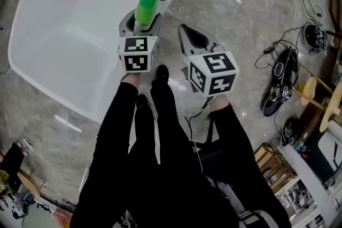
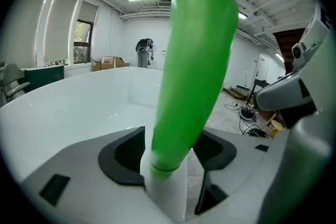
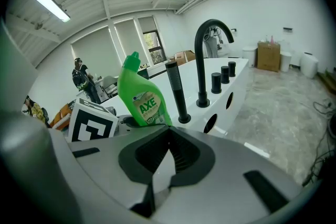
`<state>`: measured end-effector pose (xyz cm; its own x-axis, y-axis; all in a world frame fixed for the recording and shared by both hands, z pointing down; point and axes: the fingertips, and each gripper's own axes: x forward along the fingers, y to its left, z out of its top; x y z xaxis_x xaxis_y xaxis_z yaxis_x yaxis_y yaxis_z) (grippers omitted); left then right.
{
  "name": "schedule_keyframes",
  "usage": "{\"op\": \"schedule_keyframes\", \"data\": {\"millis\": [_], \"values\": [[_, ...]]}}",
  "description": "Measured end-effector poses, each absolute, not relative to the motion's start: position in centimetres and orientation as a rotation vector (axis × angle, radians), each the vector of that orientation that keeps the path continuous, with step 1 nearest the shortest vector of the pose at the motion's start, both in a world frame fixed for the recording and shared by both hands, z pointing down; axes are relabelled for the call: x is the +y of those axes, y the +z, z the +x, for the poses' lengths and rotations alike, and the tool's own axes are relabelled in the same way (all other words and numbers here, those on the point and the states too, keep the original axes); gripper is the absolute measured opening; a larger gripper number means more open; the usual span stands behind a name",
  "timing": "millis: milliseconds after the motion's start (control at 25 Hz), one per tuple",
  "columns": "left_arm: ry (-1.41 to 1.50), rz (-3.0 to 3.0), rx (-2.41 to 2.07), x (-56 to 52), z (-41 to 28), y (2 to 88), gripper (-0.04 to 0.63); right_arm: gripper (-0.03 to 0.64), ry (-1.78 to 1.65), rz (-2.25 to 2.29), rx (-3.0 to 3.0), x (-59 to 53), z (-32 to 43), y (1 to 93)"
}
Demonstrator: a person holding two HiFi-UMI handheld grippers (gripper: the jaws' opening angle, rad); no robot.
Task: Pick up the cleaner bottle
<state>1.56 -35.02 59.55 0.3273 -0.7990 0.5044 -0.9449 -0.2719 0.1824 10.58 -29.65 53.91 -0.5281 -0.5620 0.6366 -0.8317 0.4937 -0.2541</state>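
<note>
In the head view, the left gripper (image 1: 141, 23) is closed on the cleaner bottle (image 1: 146, 4), whose green top rises just beyond its jaws, over the rim of the white bathtub (image 1: 64, 29). The right gripper (image 1: 188, 36) sits just beside it, jaws drawn together on nothing.

In the left gripper view, the left gripper (image 2: 169, 168) has the cleaner bottle (image 2: 195, 55) pinched between its jaws, the green body leaning away ahead. The pale part at the pads may be the bottle's lower end, though this is hard to tell, since it blends with the bathtub (image 2: 73, 102) behind.

In the right gripper view, the right gripper (image 3: 157, 165) has nothing between its near-meeting jaws. The cleaner bottle (image 3: 139, 93) stands tilted just ahead and to its left, with the black hand shower (image 3: 176, 93) and black tap (image 3: 206, 55) close beyond.

The grip looks low and narrow, so the smooth bottle could pivot or slip. A swing forward could also knock it against the fittings.
</note>
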Motion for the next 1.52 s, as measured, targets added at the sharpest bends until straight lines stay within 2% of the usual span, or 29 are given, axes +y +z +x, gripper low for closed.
{"op": "schedule_keyframes", "data": {"millis": [1280, 1400, 1520], "values": [[0.486, 2.123, -1.728, -37.3, 1.6, 60.9, 0.279, 0.002, 0.834, 1.066, -2.247, -30.3, 10.5, 57.6], [0.491, 2.118, -1.742, -37.3, 1.6, 60.8, 0.268, 0.002, 0.837, 1.067, -2.243, -30.2, 10.8, 57.6], [0.509, 2.119, -1.752, -37.2, 1.6, 60.9, 0.230, 0.002, 0.842, 1.066, -2.238, -29.9, 10.9, 57.8]]}}
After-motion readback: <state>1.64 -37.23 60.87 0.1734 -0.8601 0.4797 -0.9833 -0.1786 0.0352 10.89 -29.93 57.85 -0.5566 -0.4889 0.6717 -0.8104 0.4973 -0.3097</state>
